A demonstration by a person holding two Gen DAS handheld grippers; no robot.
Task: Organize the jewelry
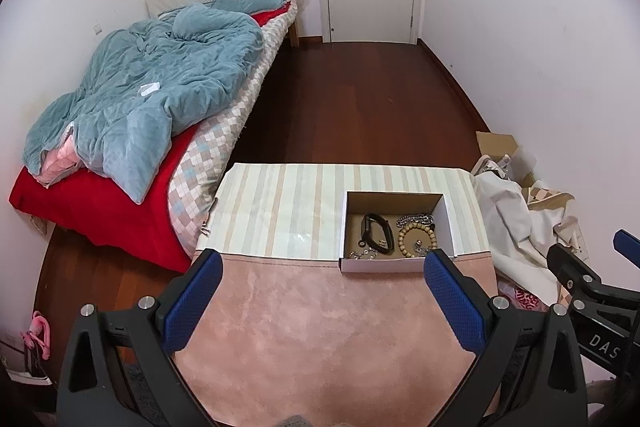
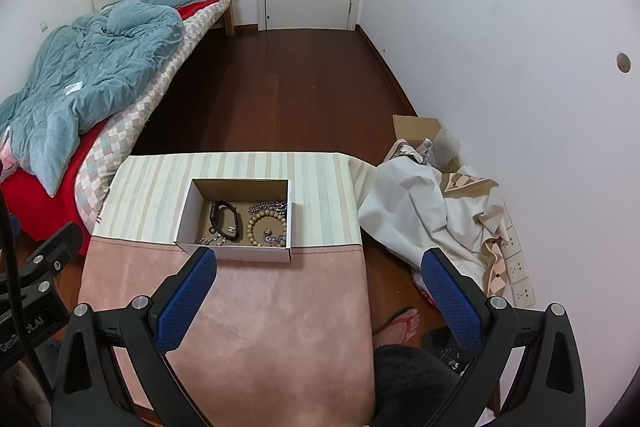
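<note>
Both the left tool (image 1: 322,269) and the right tool (image 2: 318,267) are held spread, empty. Ahead of them, light, slippery jewelry (image 2: 267,223) is gathered in the box (image 2: 236,253); the bead bracelet's rim is best pinched.

Left gripper (image 1: 322,261): blue-padded fingers spread wide, nothing between | tabletop (image 1: 280,299): pink near, striped cloth far | white box (image 1: 394,263): black wristband (image 1: 376,231), wooden bead bracelet (image 1: 416,241), silver chain (image 1: 416,218) inside | right gripper (image 1: 588,267): at right edge | bed (image 1: 132,131): teal duvet, left.
</note>
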